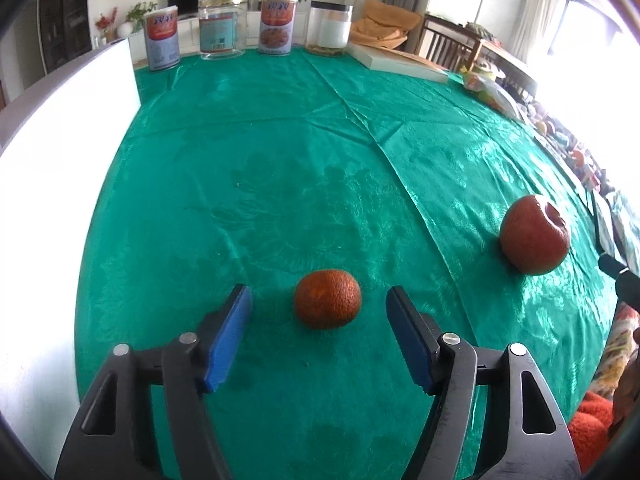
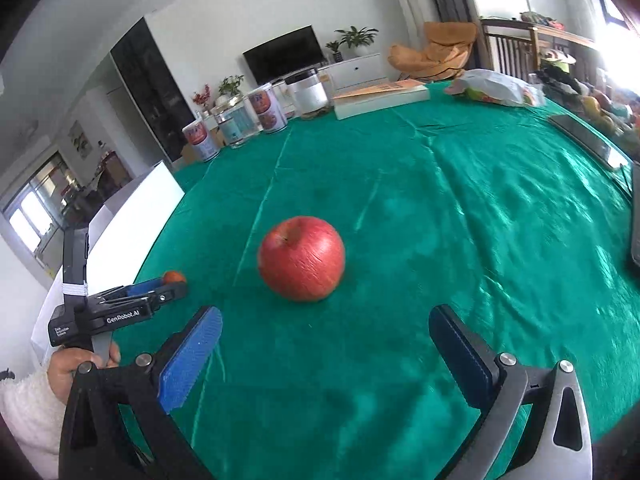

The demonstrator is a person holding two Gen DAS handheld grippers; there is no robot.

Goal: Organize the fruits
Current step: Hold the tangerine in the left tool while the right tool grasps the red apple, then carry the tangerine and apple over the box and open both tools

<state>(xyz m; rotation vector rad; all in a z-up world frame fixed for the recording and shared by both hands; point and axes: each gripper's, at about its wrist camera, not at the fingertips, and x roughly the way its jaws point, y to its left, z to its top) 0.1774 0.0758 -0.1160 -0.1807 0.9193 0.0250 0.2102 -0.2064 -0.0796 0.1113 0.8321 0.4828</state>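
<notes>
A small orange [image 1: 328, 304] lies on the green tablecloth [image 1: 280, 168], just ahead of and between the blue pads of my open left gripper [image 1: 320, 304]. A red apple [image 1: 534, 236] sits to its right. In the right wrist view the apple [image 2: 302, 258] lies a short way ahead of my open, empty right gripper [image 2: 326, 324]. The left gripper [image 2: 158, 290] shows there at the left, with the orange [image 2: 174, 277] partly hidden behind its fingers.
A white box [image 1: 60, 168] stands along the table's left side. Two cans, a clear jar [image 1: 222, 26] and a white jar line the far edge, with a flat book [image 1: 400, 62] beside them. Bags and clutter [image 2: 496, 88] fill the right side.
</notes>
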